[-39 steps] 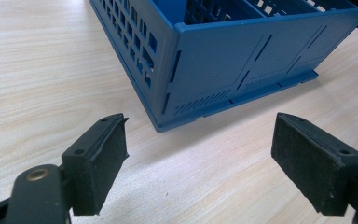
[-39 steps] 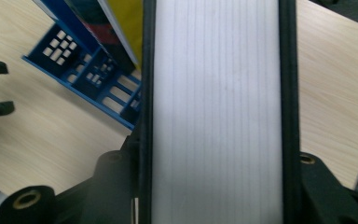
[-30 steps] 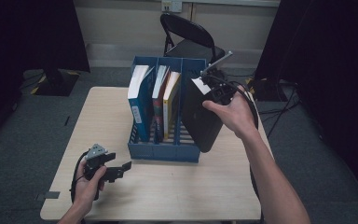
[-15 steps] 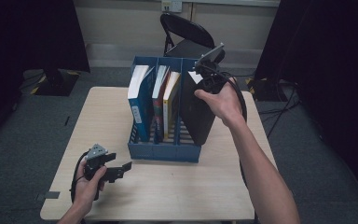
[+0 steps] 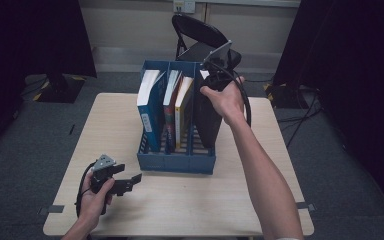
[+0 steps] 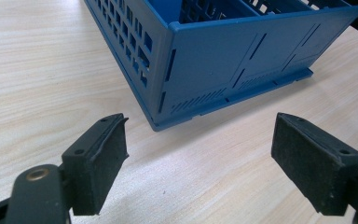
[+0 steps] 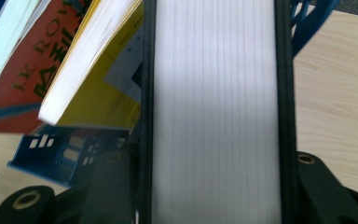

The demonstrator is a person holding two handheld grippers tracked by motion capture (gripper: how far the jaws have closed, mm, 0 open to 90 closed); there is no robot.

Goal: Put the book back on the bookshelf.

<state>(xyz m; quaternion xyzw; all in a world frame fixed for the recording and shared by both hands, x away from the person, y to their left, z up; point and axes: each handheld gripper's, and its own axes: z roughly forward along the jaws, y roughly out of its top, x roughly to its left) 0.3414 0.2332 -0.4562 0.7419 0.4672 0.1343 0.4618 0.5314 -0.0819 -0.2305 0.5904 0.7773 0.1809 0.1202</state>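
Book held in the rack's right-hand slot

Wood-grain laminate covers the square table [image 5: 130,120], pale and bare apart from a blue slotted file rack [image 5: 177,160] standing near its middle. The table stands on grey carpet, with small tape marks on the floor by its near left corner. Behind it a black folding chair [image 5: 200,35] faces the far edge, backed by a cream wall with a low ledge and a wall socket. Dark curtains hang at both sides of the room, and cables lie on the carpet to the right.

The rack has three compartments. The left one holds a blue-covered book [image 5: 147,102], the middle one a red book [image 5: 170,107] and a yellow book [image 5: 182,107] leaning together. The thick black book [image 5: 207,117] stands in the right compartment, upright, its white page block facing up in the right gripper view.

The right gripper [image 5: 215,75] clamps that black book from above, a jaw pressed on each cover. The left gripper [image 5: 130,182] rests on the table near the front left corner, well apart from the rack; its jaws stand wide with nothing between them, aimed at the rack's near corner.
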